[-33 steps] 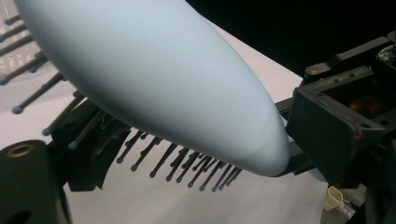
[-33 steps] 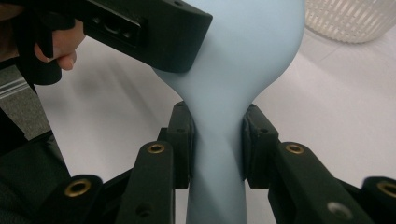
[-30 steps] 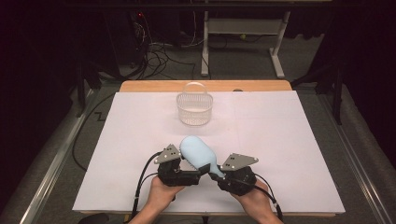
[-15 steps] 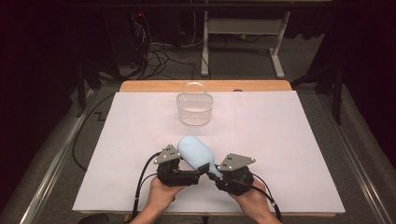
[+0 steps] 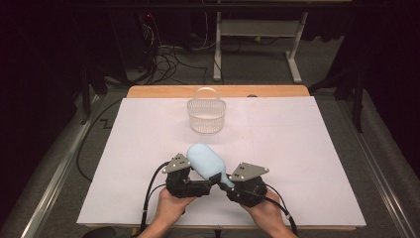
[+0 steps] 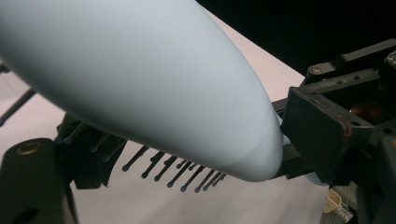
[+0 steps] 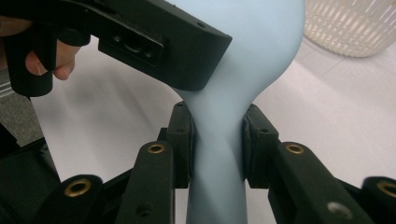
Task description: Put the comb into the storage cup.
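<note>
A small clear ribbed plastic basket [image 5: 206, 115] with an arched handle stands well beyond the fingers on the white sheet [image 5: 307, 148] covering the wooden bench [image 5: 148, 91]; black cables [image 5: 171, 54] lie on the floor farther off.

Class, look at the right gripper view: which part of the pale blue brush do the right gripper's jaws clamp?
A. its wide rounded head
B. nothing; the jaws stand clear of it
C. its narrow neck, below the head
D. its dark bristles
C: in the right gripper view the right gripper has a jaw pad pressed on each side of the pale blue brush at its narrow neck, below the wide head.
</note>
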`<state>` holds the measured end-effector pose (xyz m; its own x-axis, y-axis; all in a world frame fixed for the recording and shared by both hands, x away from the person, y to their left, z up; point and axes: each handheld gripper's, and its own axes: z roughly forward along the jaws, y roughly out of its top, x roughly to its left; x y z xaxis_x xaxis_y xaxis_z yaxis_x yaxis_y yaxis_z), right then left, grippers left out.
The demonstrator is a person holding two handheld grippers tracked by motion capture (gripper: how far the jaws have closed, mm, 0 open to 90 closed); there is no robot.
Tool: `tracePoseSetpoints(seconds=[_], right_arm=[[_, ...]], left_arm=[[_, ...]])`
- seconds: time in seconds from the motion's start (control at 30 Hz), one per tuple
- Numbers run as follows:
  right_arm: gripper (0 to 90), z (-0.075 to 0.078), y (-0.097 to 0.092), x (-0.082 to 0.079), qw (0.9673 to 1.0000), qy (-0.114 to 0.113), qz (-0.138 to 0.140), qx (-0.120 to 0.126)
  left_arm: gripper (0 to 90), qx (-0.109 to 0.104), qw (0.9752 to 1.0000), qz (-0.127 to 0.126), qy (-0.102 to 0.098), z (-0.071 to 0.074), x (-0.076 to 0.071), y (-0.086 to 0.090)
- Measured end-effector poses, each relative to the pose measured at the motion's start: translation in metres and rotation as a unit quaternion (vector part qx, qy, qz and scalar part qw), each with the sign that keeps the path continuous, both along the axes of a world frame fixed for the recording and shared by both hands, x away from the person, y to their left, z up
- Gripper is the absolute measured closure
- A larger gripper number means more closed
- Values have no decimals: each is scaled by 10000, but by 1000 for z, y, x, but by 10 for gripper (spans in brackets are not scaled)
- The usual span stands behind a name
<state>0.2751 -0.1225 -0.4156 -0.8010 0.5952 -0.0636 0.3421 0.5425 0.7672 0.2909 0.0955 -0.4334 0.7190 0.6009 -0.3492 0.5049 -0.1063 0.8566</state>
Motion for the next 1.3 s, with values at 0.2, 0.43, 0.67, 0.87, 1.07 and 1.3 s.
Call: tracePoseSetpoints(seconds=[0.2,0.43,0.67,0.87,1.07,1.3], right_arm=[[703,-1,2,1,10000,9,-18,22],[703,-2,4,2,10000,-42,-20,26],[703,-6,8,6,10000,-21,-8,5],[703,-8,11,8,10000,-27,1,-4],[704,-9,14,10,10000,2,14,-17],[703,-7,18,10,10000,-34,53,2]], left_arm=[[189,97,10000,-1,-11,0,-1,-1],[217,86,10000,35,30,1,-1,0],[282,175,9998,81,48,3,-2,2],[335,164,9998,134,64,6,-3,4],[413,162,9998,101,24,13,-5,8],[468,136,9998,109,-75,20,-8,10]])
